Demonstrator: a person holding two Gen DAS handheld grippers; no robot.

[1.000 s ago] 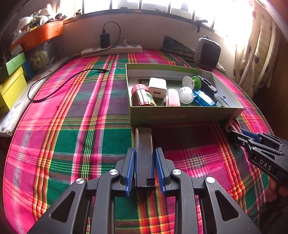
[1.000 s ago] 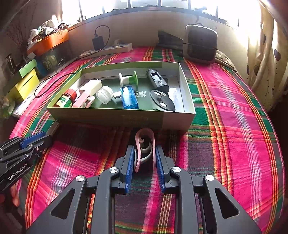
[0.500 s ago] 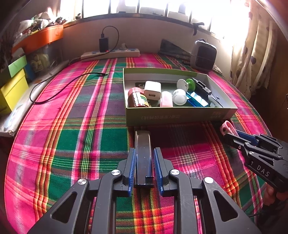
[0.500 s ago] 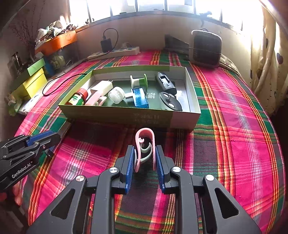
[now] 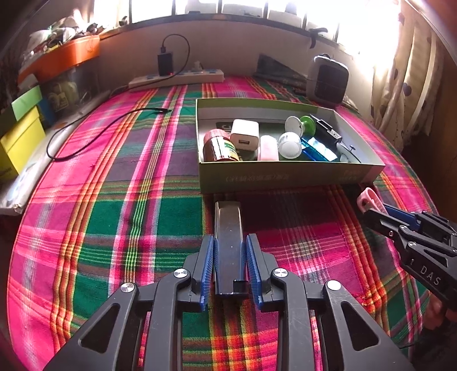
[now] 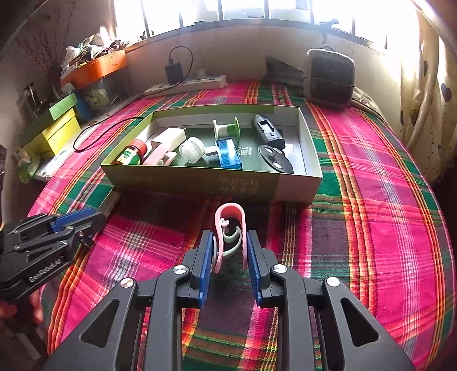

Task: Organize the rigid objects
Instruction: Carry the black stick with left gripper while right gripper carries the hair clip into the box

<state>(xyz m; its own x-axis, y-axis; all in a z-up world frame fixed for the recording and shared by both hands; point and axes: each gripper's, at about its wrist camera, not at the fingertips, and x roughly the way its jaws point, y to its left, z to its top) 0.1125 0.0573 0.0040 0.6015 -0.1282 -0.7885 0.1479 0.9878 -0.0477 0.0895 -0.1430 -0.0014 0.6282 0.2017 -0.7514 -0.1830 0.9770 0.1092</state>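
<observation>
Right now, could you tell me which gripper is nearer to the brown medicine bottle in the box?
Left. The left gripper sits in front of the box end holding the brown medicine bottle; the right gripper is nearer the middle.

Home interior, a lived-in room: plaid cloth (image 5: 114, 217) spread over the surface, heart-print curtain (image 5: 411, 85) at 2 o'clock beside sunlit windows (image 6: 242, 11), power strip (image 5: 177, 78) with plugged charger at 12, small heater (image 6: 328, 77) at 1, cluttered orange tray (image 6: 94, 68) and coloured boxes (image 5: 20, 131) at 10.
</observation>
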